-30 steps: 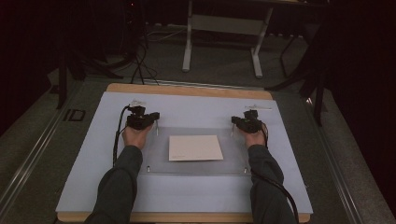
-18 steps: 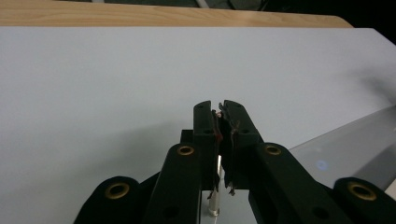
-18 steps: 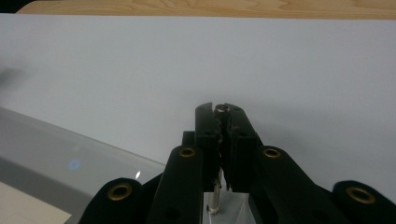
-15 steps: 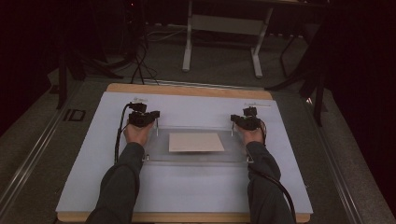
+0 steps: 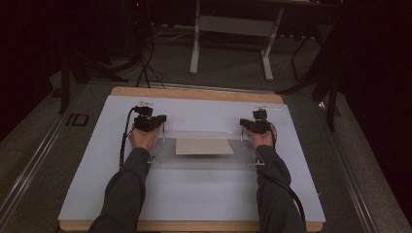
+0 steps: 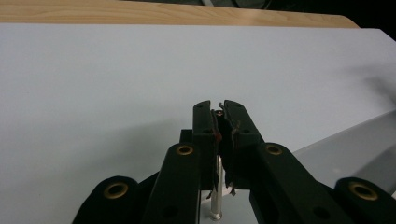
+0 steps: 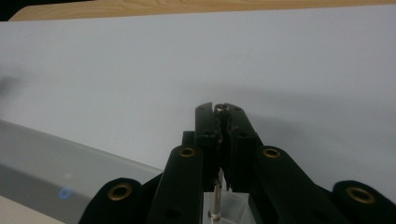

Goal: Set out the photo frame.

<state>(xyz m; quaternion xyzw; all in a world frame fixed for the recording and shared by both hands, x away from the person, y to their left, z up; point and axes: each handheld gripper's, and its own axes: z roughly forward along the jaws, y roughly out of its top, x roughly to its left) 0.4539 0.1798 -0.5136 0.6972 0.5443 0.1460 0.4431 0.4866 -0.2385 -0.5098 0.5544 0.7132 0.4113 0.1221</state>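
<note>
A: Where is the clear sheet [image 5: 204, 158]?

B: On the desk [image 5: 194, 194], in the middle of its white top, far edge raised. A tan card [image 5: 204, 146] lies under or on it; I cannot tell which.

A: And the left claw [image 6: 218, 108]?

B: Nearly closed, pinching a metal post [image 6: 215, 203] at the sheet's far left corner.

A: The right claw [image 7: 223, 110]?

B: The same: clamped on a post [image 7: 214, 205] at the far right corner, its round tip showing between the jaws.

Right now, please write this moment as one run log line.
left gripper: shut on metal post | right gripper: shut on metal post | clear plastic panel: held, tilted
</note>
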